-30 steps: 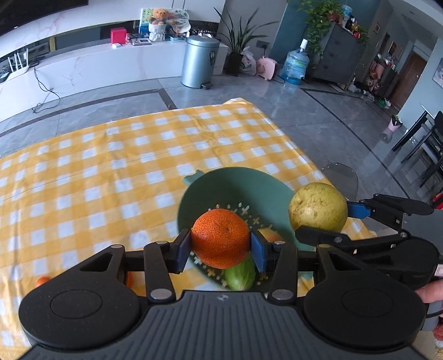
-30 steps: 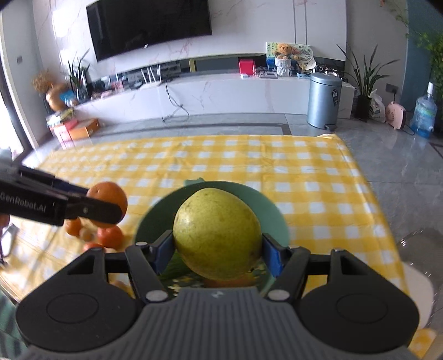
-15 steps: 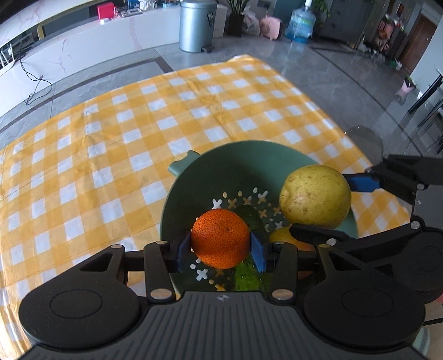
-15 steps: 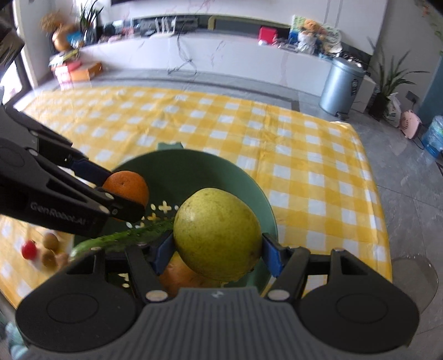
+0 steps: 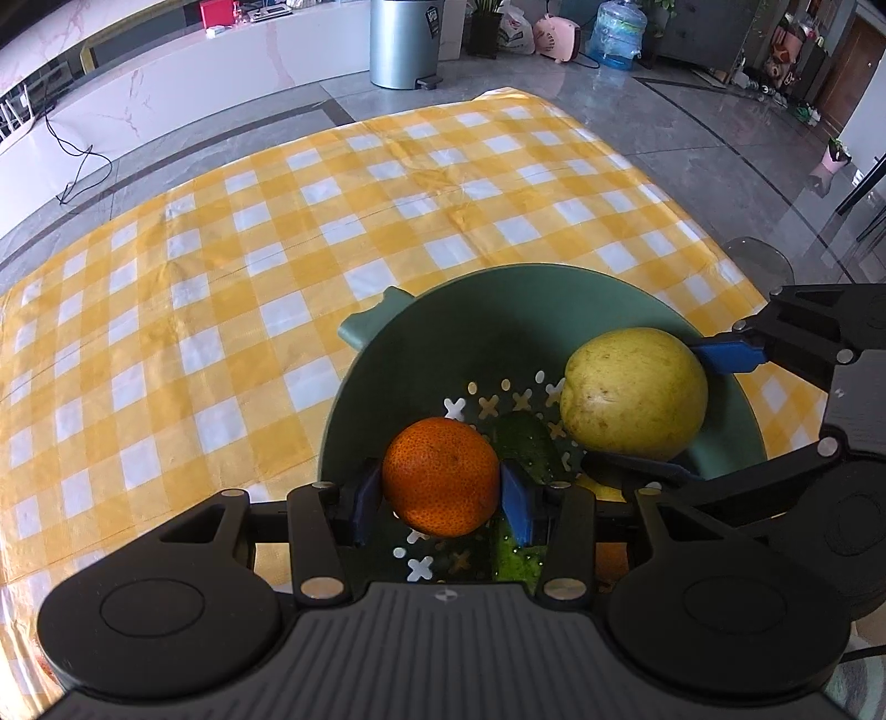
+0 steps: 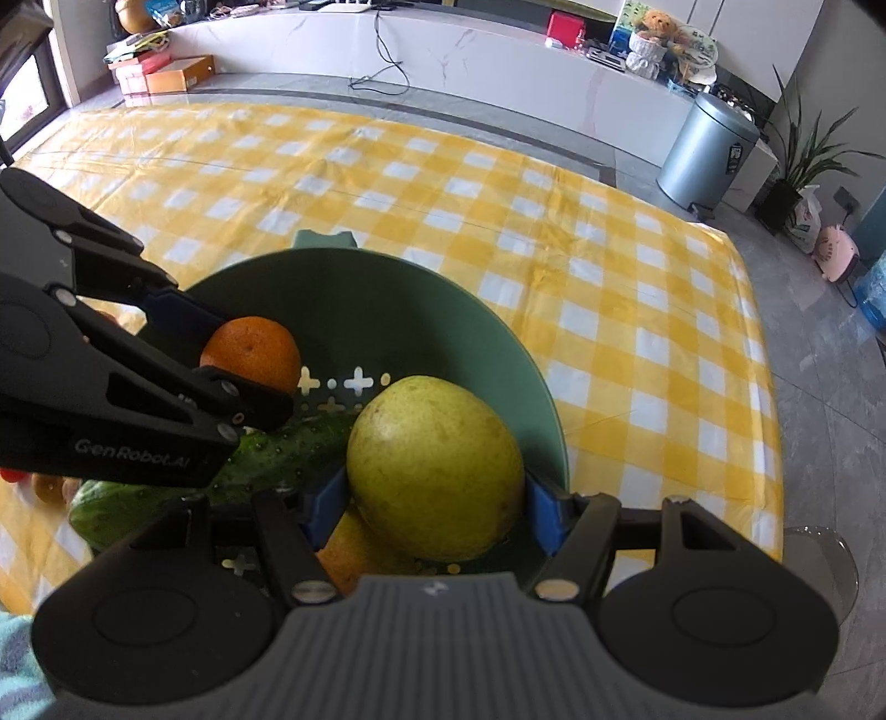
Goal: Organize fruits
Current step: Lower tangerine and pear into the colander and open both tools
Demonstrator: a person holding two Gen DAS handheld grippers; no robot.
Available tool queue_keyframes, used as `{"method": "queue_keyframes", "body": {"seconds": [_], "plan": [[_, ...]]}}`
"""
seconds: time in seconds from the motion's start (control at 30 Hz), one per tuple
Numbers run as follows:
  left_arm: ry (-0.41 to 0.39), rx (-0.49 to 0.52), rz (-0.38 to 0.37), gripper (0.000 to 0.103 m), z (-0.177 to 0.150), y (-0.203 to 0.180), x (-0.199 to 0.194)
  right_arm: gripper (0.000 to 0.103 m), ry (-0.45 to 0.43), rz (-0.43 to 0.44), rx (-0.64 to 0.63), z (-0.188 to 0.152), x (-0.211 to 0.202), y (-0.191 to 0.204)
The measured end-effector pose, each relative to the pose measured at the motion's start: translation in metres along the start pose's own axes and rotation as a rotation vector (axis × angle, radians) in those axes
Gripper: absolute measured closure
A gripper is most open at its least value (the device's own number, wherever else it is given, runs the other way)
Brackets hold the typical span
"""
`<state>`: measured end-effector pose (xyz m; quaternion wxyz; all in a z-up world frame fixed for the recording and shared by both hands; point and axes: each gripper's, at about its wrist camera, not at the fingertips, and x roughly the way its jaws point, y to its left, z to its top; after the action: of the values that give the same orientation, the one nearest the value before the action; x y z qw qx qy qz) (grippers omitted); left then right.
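My left gripper [image 5: 441, 501] is shut on an orange [image 5: 441, 476], held inside the green colander bowl [image 5: 487, 310] near its left side. My right gripper [image 6: 433, 512] is shut on a large yellow-green pear [image 6: 434, 465], held over the bowl's right half. From the right wrist the orange [image 6: 252, 351] shows between the left gripper's blue pads, and from the left wrist the pear [image 5: 634, 396] shows in the right gripper. A cucumber [image 6: 266, 459] lies across the bowl's perforated bottom, with another orange fruit [image 6: 346, 548] under the pear.
The bowl [image 6: 387, 310] stands near the front right corner of a table with a yellow checked cloth [image 5: 221, 277]. Small fruits [image 6: 47, 487] lie on the cloth left of the bowl. Beyond the table's edge are a grey floor and a metal bin [image 5: 401, 41].
Both grippers have come down and tilted further downward, carrying the orange and the pear from above the bowl's rim into it. Both grips are unchanged.
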<state>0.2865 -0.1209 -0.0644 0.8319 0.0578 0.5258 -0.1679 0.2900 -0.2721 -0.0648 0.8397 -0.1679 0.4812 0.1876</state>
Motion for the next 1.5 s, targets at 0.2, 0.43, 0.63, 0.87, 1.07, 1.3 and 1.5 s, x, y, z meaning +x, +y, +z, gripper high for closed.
{"method": "queue_keyframes", "body": {"seconds": [0.2,0.43,0.63,0.87,1.07,1.3,1.5], "plan": [[0.003,-0.007,-0.001,0.051,0.000,0.000,0.001,0.039,0.034,-0.016,-0.013,0.004,0.005,0.004],[-0.001,-0.001,-0.004,0.046,-0.001,0.000,0.001,0.042,0.053,-0.032,-0.023,0.006,0.006,0.006],[0.001,-0.008,0.001,0.046,-0.001,0.000,0.000,0.043,0.059,-0.027,-0.003,0.005,0.002,0.003],[0.000,-0.018,-0.022,0.031,0.001,0.001,-0.010,0.037,0.041,-0.046,-0.025,0.005,-0.009,0.006],[-0.024,-0.017,-0.016,0.027,0.000,0.001,-0.023,0.036,0.018,-0.063,-0.010,0.005,-0.020,0.005],[-0.051,-0.005,-0.014,0.027,-0.007,0.001,-0.046,0.036,-0.006,-0.058,0.025,0.003,-0.038,0.002],[-0.109,0.014,-0.015,0.027,-0.020,0.002,-0.080,0.036,-0.062,-0.023,0.065,-0.003,-0.063,0.011]]}}
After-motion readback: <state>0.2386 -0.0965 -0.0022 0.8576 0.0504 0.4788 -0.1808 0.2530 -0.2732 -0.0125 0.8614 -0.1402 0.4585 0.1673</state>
